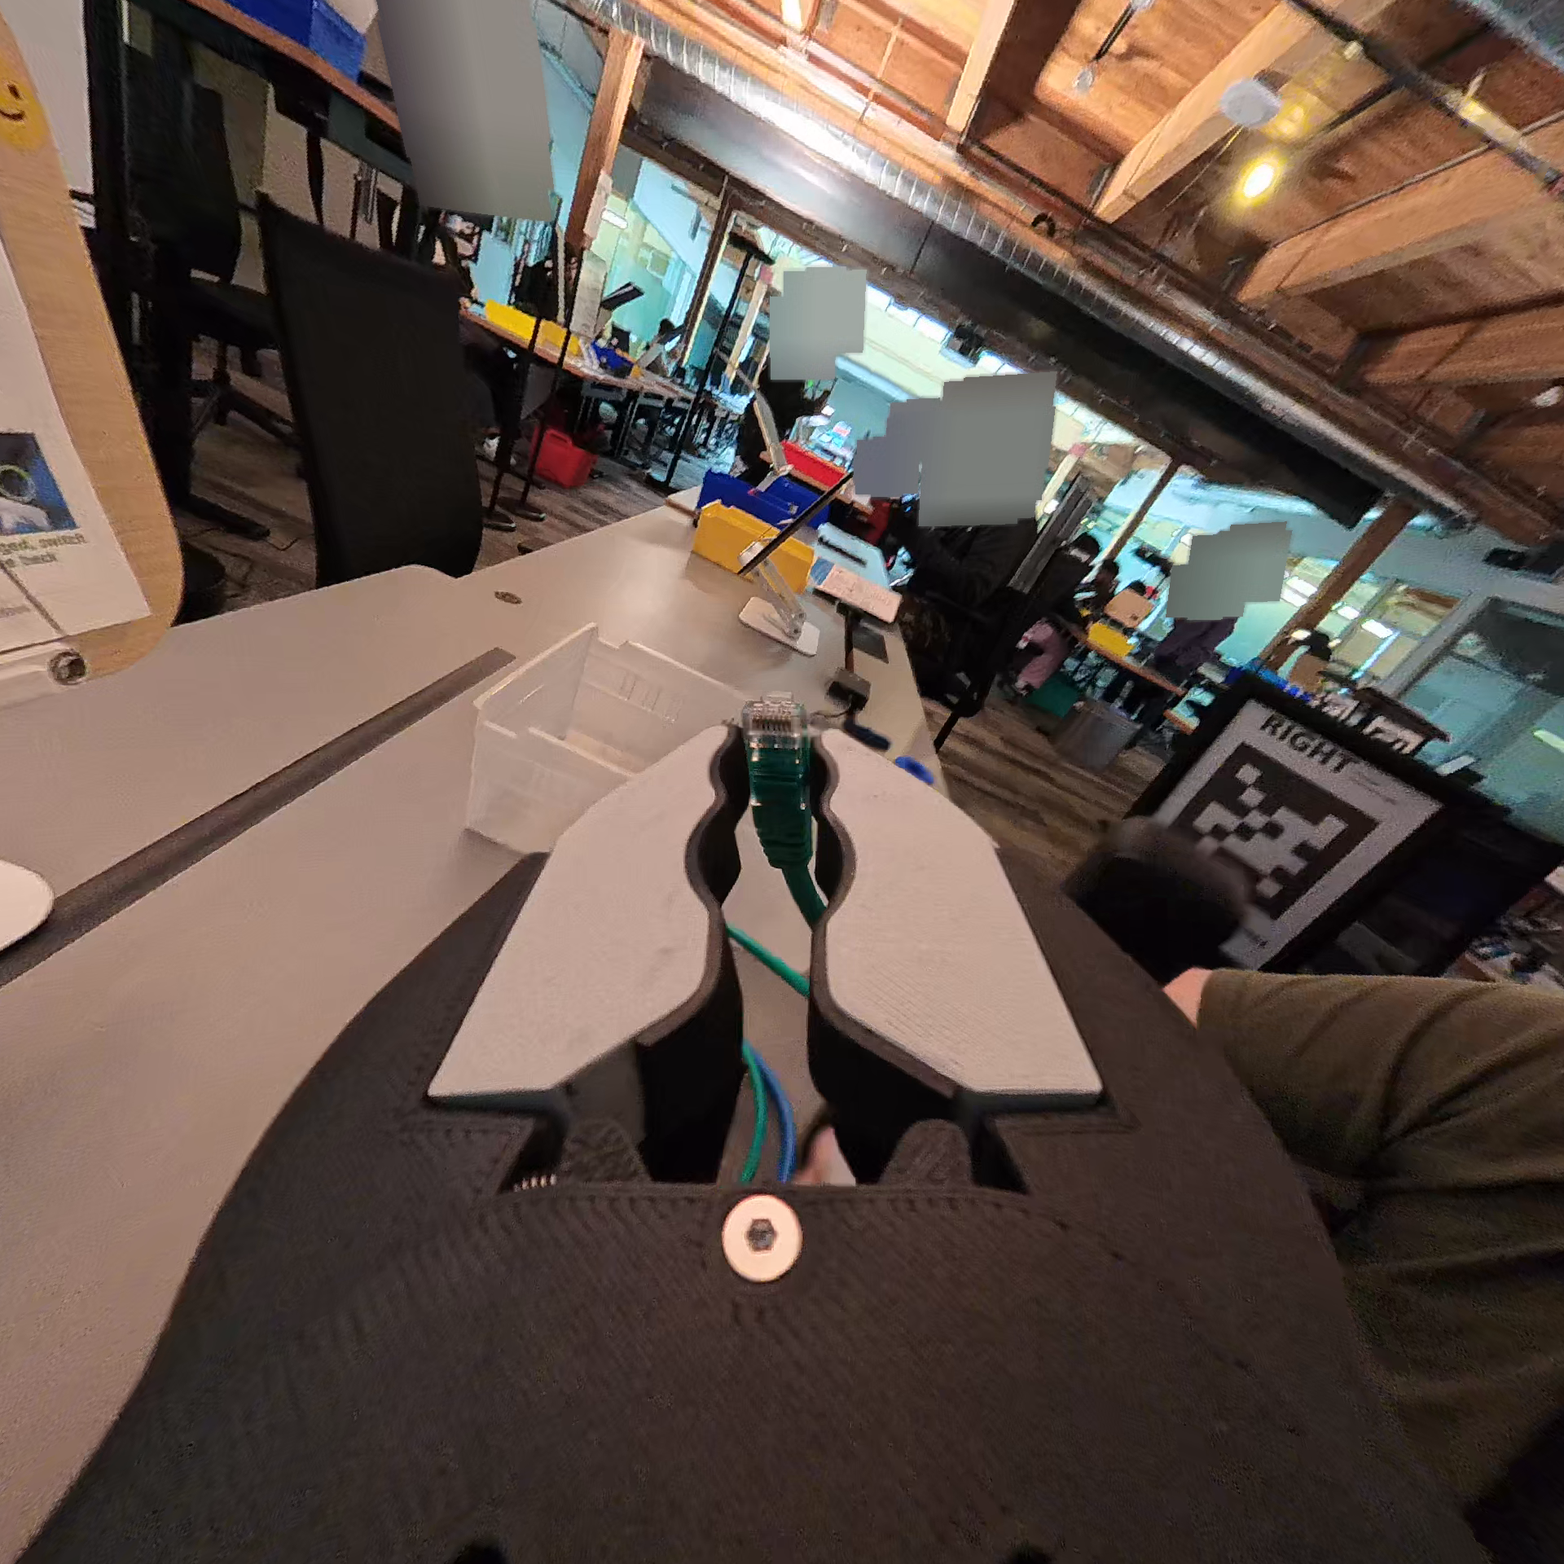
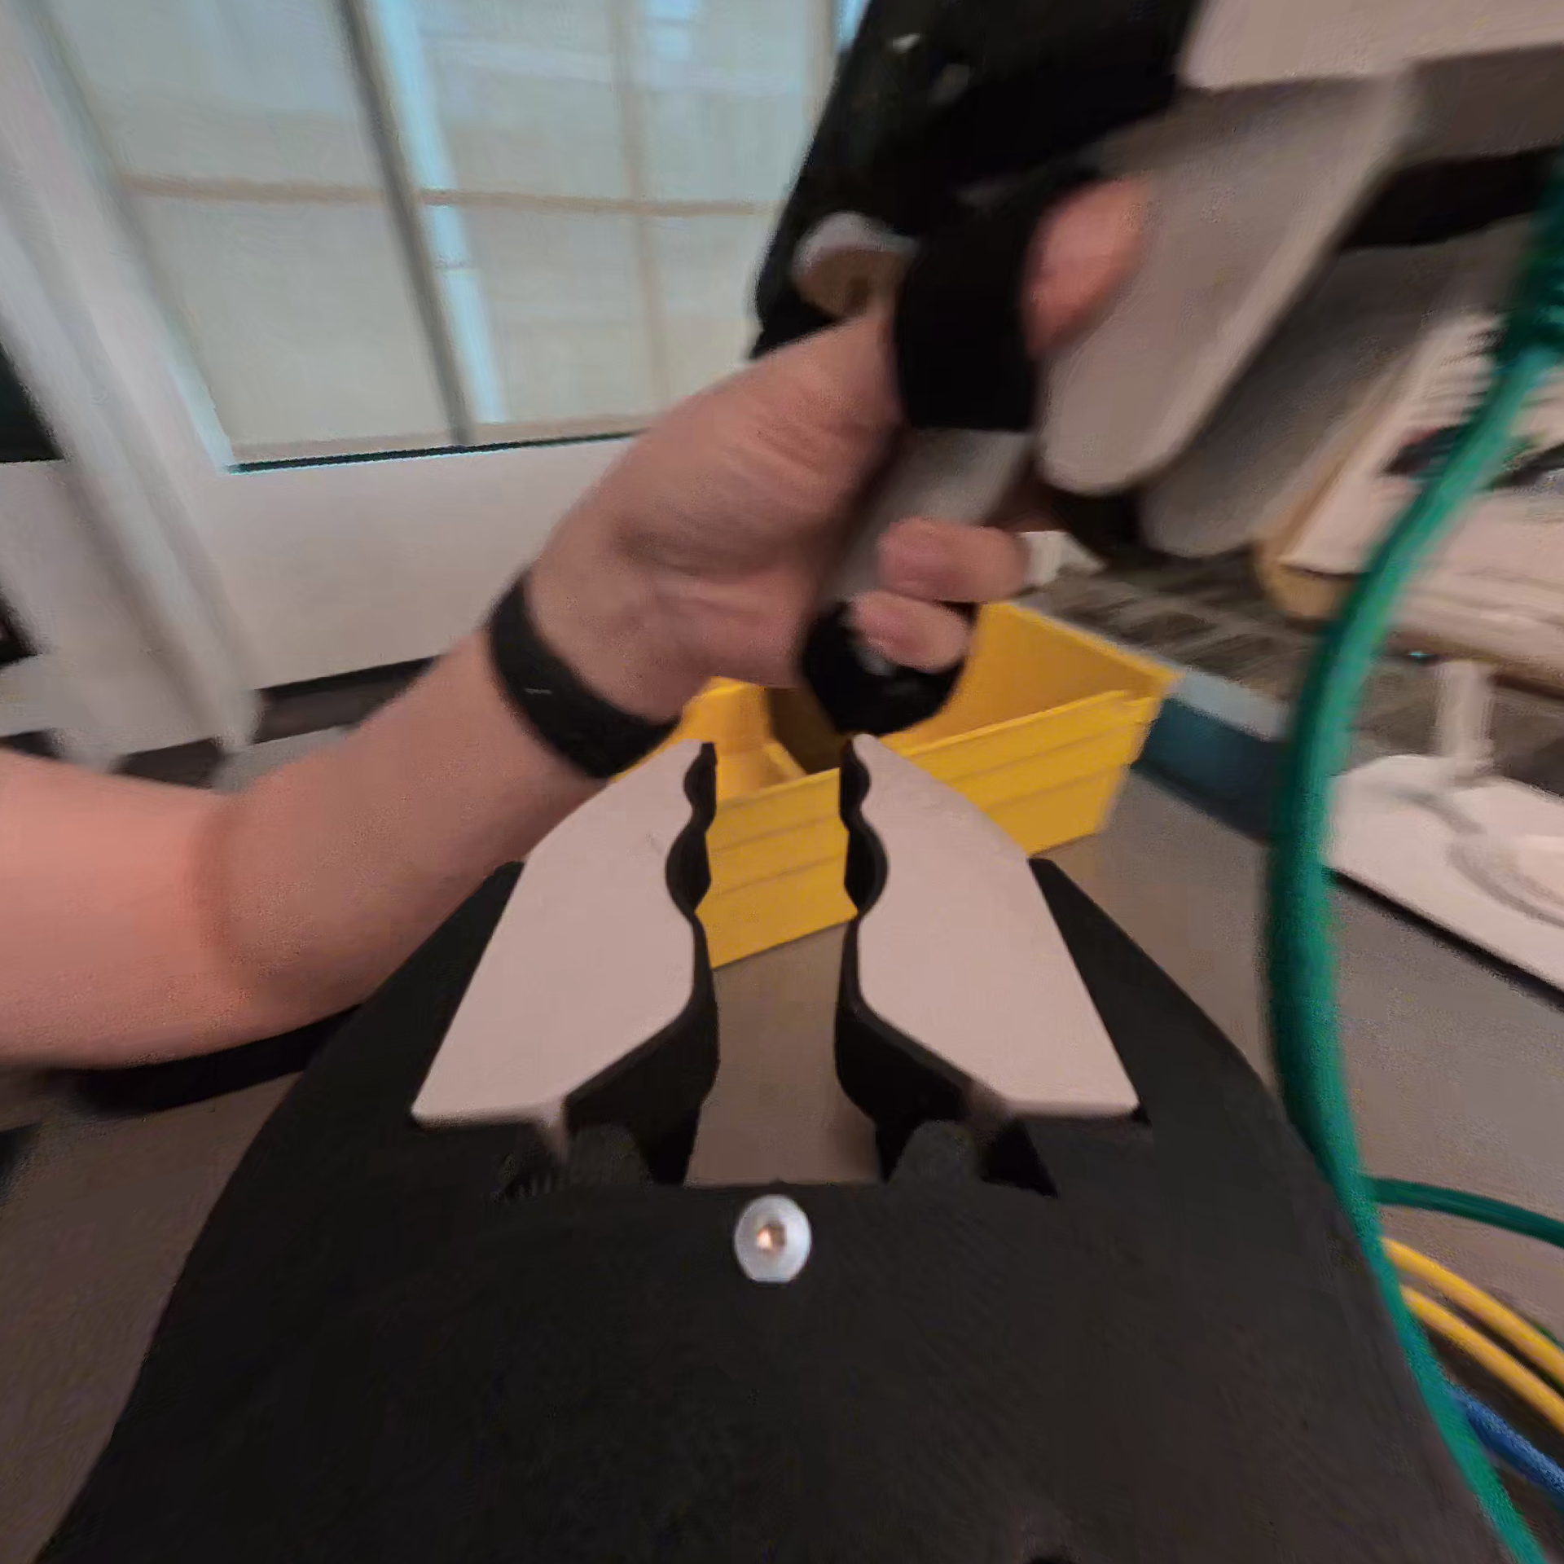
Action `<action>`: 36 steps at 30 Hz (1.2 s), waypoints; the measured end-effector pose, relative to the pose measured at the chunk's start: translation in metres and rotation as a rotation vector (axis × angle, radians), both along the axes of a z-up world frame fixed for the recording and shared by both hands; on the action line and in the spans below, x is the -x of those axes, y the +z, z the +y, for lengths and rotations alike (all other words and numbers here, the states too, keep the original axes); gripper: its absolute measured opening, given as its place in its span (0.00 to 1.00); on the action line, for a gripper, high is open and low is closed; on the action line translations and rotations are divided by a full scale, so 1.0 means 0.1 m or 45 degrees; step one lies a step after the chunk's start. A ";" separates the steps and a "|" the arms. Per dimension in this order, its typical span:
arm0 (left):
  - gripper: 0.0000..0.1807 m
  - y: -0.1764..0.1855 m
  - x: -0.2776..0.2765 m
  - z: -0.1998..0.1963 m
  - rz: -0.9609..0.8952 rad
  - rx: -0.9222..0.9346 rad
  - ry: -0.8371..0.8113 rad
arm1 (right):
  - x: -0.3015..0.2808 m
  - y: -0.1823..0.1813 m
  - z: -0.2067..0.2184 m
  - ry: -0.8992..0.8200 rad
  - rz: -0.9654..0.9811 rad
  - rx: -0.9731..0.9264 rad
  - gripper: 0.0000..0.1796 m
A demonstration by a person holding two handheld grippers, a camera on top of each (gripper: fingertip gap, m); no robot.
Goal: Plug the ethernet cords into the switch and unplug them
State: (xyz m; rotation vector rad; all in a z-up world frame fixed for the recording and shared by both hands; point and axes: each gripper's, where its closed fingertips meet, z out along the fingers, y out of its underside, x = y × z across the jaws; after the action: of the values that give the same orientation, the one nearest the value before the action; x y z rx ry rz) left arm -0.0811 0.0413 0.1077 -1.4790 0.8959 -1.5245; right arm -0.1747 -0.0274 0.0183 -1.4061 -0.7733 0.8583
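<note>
In the left wrist view my left gripper (image 1: 774,749) is shut on the green ethernet cord (image 1: 783,812). Its clear plug (image 1: 772,719) sticks out past the fingertips, raised above the table. The cord runs back between the fingers, beside a blue cord (image 1: 785,1117). My right gripper (image 2: 779,757) is open and empty, low over the table. Ahead of it a hand (image 2: 719,525) holds the left gripper (image 2: 1185,338), and the green cord (image 2: 1312,804) hangs down at the right. No switch shows in either view.
A clear plastic bin (image 1: 584,745) stands on the grey table (image 1: 254,846) ahead of the left gripper. A yellow bin (image 2: 973,787) sits just beyond the right gripper. Yellow cords (image 2: 1481,1329) and a blue cord (image 2: 1515,1439) lie at the lower right. A white stand (image 1: 779,614) is farther off. My hands' fingertips stand some 15 cm from each other.
</note>
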 end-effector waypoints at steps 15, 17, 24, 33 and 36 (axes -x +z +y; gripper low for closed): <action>0.07 0.16 -0.18 -0.35 -0.192 -0.053 -0.200 | -1.13 0.98 0.27 0.027 0.619 -0.278 0.11; 0.07 0.15 -0.16 -0.33 -0.185 -0.071 -0.188 | -1.12 0.98 0.30 0.064 0.606 -0.212 0.11; 0.07 0.13 -0.17 -0.29 -0.181 -0.106 -0.150 | -1.11 0.93 0.41 0.065 0.566 -0.083 0.12; 0.07 0.10 -0.19 -0.32 -0.145 -0.177 -0.141 | -1.07 0.92 0.38 0.179 0.602 0.021 0.06; 0.07 0.11 -0.18 -0.32 -0.146 -0.173 -0.143 | -1.06 0.93 0.38 0.190 0.563 0.013 0.06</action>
State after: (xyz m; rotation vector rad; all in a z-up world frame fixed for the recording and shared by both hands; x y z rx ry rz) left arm -0.0627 0.0091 0.1189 -1.2500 1.0078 -1.5800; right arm -0.0691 0.0106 0.1112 -1.1180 -0.5364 1.2382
